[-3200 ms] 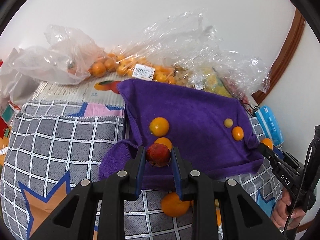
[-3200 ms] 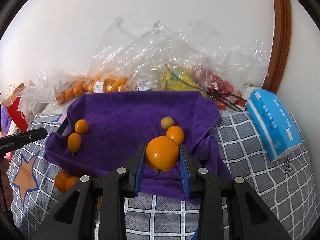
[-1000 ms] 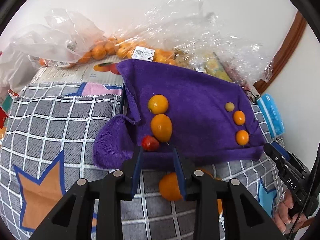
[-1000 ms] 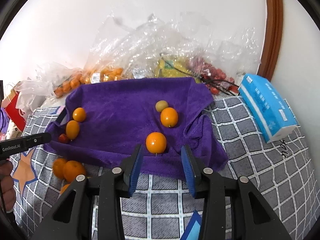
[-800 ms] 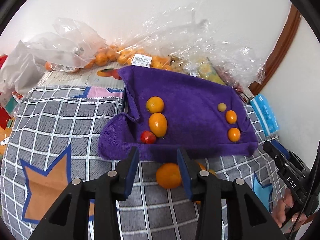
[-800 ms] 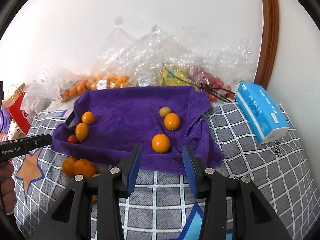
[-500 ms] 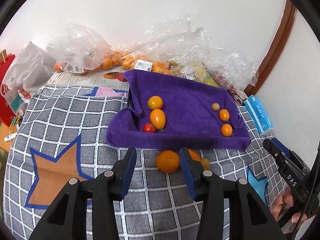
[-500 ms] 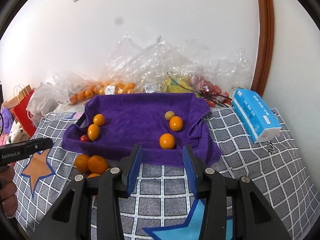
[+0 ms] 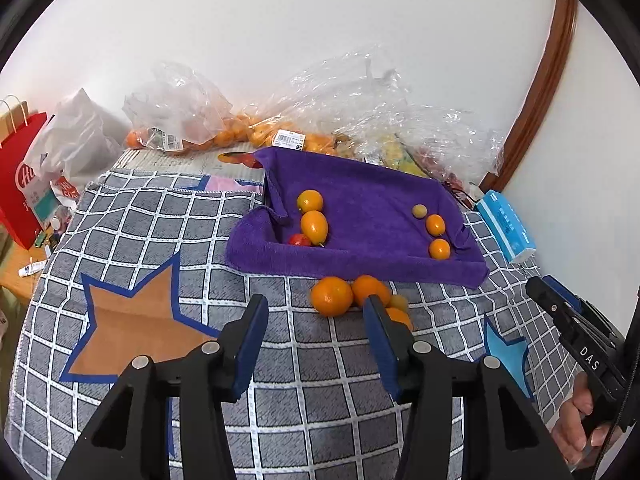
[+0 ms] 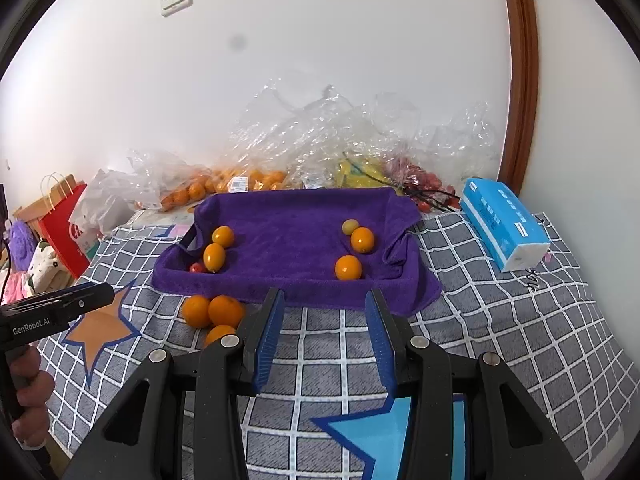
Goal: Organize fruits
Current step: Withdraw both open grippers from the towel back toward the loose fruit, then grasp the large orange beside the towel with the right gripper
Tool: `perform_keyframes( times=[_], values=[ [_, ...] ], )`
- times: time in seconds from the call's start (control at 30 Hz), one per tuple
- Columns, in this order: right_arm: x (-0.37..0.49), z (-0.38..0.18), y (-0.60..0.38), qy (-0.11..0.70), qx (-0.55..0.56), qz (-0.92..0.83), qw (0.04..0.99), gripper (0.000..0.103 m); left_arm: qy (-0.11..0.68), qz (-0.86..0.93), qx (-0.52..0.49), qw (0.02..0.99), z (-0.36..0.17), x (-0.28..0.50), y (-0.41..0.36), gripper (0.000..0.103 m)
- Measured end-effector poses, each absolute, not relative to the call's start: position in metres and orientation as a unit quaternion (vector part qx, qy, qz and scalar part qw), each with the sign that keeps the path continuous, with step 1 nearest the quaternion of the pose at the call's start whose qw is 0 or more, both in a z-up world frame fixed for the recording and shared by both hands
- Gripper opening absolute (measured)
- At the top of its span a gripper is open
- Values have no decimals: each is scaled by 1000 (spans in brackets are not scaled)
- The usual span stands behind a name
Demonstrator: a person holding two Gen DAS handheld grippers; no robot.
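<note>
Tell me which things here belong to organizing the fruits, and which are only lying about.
Belong to the job:
- purple towel
- six fruits on the towel, for example the red one
- loose oranges in front of the towel

Only lying about:
- blue tissue pack
- red paper bag
- plastic bags by the wall

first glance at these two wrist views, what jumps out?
The purple towel mid-frame on the grey checked cloth, with two small groups of fruit on it: oranges and a red fruit at its left end, three more fruits at its right. Loose oranges lie off the towel, against its near edge. Both grippers are empty: left gripper with fingers opening, right gripper open.
</note>
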State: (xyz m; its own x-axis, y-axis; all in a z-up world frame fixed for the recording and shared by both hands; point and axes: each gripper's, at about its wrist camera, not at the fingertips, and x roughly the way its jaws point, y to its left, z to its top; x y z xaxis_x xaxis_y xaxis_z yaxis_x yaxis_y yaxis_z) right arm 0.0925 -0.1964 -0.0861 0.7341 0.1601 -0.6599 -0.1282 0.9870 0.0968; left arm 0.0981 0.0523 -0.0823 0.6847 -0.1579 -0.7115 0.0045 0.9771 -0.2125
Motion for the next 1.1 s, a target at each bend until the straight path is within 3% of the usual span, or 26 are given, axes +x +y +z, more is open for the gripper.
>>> perform_keyframes(
  times=[1.1],
  values=[
    [86, -124, -154, 377, -5, 115, 919, 41, 411, -35, -118, 903, -116, 80, 82, 47]
  ],
)
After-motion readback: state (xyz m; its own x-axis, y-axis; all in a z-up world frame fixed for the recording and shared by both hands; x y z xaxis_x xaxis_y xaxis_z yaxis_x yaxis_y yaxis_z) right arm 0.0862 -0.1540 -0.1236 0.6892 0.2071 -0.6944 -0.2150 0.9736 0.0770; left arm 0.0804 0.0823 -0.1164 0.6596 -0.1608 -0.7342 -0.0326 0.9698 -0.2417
